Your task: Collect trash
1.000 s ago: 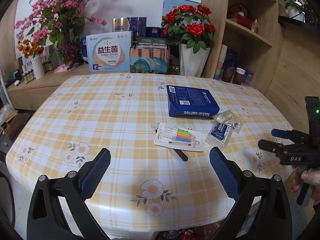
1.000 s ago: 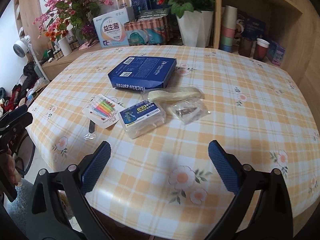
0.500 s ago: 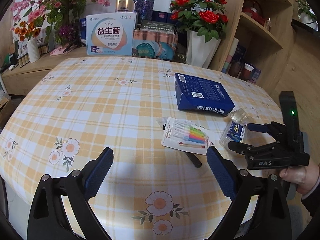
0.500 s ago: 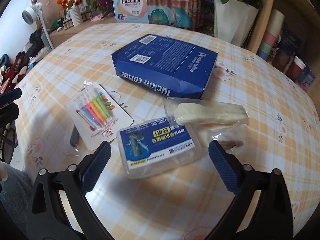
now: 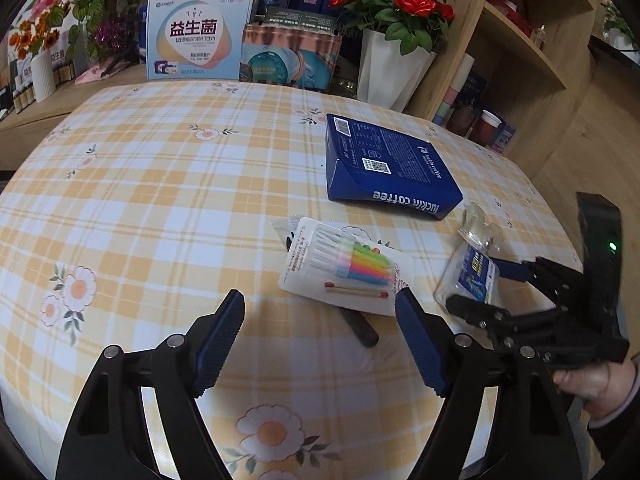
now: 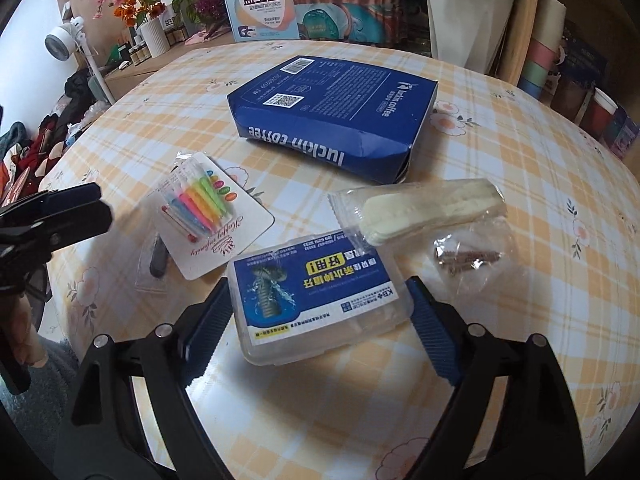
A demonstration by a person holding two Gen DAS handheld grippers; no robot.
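On the checked tablecloth (image 5: 160, 200) lie a blue coffee box (image 5: 388, 168), a card of coloured candles (image 5: 348, 268) with a dark stick (image 5: 360, 330) under its near edge, and a clear plastic box with a blue label (image 6: 316, 292). My right gripper (image 6: 320, 300) straddles the plastic box; its jaws are closing and the pads stand at the box's two ends. My left gripper (image 5: 318, 308) hovers just short of the candle card, its jaws closing on nothing. Behind the plastic box are a wrapped pale bar (image 6: 424, 208) and a small bag of screws (image 6: 468, 260).
A white vase of red roses (image 5: 392, 68), printed boxes (image 5: 192, 36) and a wooden shelf unit (image 5: 520, 60) line the table's far side. The table's near edge (image 5: 280, 460) is close below the left gripper. A person's hand (image 5: 592, 380) holds the right gripper.
Both grippers came forward and down toward the trash. The right one now has the plastic box between its fingers, and both pairs of jaws have narrowed.
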